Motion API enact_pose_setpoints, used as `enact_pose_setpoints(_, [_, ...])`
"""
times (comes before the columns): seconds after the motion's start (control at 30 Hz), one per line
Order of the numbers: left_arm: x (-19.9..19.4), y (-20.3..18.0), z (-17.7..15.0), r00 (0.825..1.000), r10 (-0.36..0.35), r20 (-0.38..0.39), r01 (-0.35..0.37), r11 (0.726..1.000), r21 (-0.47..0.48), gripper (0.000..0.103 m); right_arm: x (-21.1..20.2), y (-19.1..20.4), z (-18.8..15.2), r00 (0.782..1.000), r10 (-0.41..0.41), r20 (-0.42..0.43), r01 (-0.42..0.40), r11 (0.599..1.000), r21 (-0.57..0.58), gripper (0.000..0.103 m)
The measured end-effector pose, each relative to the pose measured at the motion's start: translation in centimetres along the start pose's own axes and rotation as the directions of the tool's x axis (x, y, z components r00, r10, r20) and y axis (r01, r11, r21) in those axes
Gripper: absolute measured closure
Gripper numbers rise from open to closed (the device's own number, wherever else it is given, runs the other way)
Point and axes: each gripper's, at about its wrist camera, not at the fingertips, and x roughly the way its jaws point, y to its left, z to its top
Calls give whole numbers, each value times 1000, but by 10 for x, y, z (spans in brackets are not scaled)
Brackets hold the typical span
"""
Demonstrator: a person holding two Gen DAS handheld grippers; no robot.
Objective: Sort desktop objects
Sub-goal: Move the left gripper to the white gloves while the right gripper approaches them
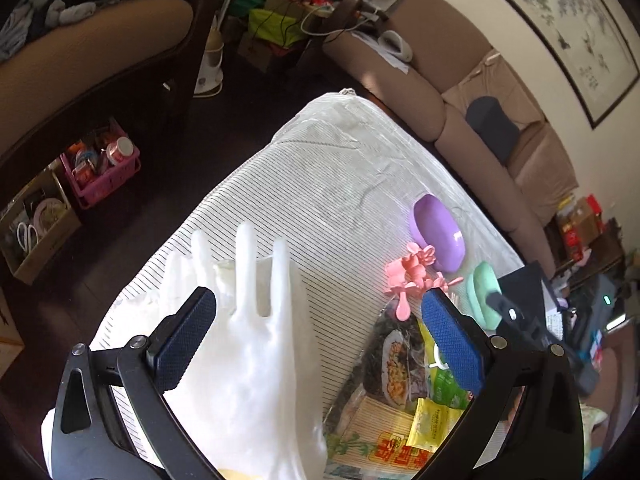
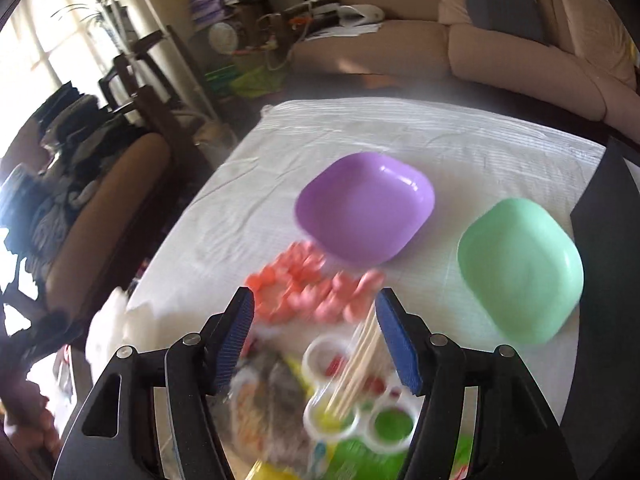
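Hovering over the striped counter (image 1: pixel 320 184) with the left claw (image 1: pixel 320 320) spread wide, gripping nothing, a white rubber glove (image 1: pixel 256 344) lying beneath and between its pads. Holding the right claw (image 2: pixel 316 340) apart too, clamped on nothing, above a blurred clear packet of wooden skewers (image 2: pixel 356 364). Sitting beyond: pink flower picks (image 2: pixel 316 288), a purple dish (image 2: pixel 364 208), and, well apart to its right, a green dish (image 2: pixel 520 268).

Plates, forks, glove and snack packets on the striped cloth

Purple plate (image 2: pixel 366 208) and green plate (image 2: pixel 520 268) lie apart, empty; pink fruit forks (image 1: pixel 416 276) are heaped beside the purple one; a white rubber glove (image 1: pixel 248 344) lies flat beside the seaweed-roll packet (image 1: pixel 396 364).
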Motion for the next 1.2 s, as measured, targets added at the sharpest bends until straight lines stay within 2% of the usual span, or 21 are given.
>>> enact_pose_setpoints(0.1, [-2, 0, 2, 1000, 15, 15, -15, 1000, 10, 0, -22, 17, -30, 999, 47, 16, -46, 999, -12, 35])
enact_pose_setpoints(0.2, [-2, -2, 0, 1000, -11, 9, 11, 1000, 6, 0, -40, 44, -70, 994, 105, 28, -104, 994, -39, 26])
enact_pose_setpoints(0.4, [0, -23, -9, 1000, -22, -1, 22, 998, 65, 0, -45, 89, -145, 989, 147, -17, -148, 984, -95, 26])
enact_pose_setpoints(0.57, [1, -26, -9, 1000, -8, -9, 9, 997, 75, 0, -35, 108, -175, 987, 156, -42, -160, 981, -110, 26])
enact_pose_setpoints(0.73, [-15, -2, -5, 998, 51, -32, -48, 996, 77, 0, -20, 118, -190, 975, 212, -65, -217, 974, -73, 26])
enact_pose_setpoints(0.83, [-40, 24, -12, 995, 94, -27, -91, 993, 78, 0, -16, 126, -192, 974, 213, -78, -220, 971, -96, 26])
enact_pose_setpoints(0.9, [-56, 50, -26, 994, 104, -21, -102, 993, 64, 0, -16, 129, -190, 972, 222, -79, -229, 968, -99, 26])
enact_pose_setpoints(1.0, [-69, 95, -58, 992, 118, -36, -119, 992, -30, 0, -17, 129, -186, 972, 222, -77, -230, 968, -105, 26])
enact_pose_setpoints(1.1, [-64, 127, -95, 984, 153, -93, -159, 986, -52, 1, -16, 127, -179, 966, 250, -61, -254, 964, -80, 26])
enact_pose_setpoints(1.2, [-54, 141, -121, 983, 94, -159, -109, 990, -87, 1, -8, 129, -166, 956, 287, -62, -290, 956, -43, 26])
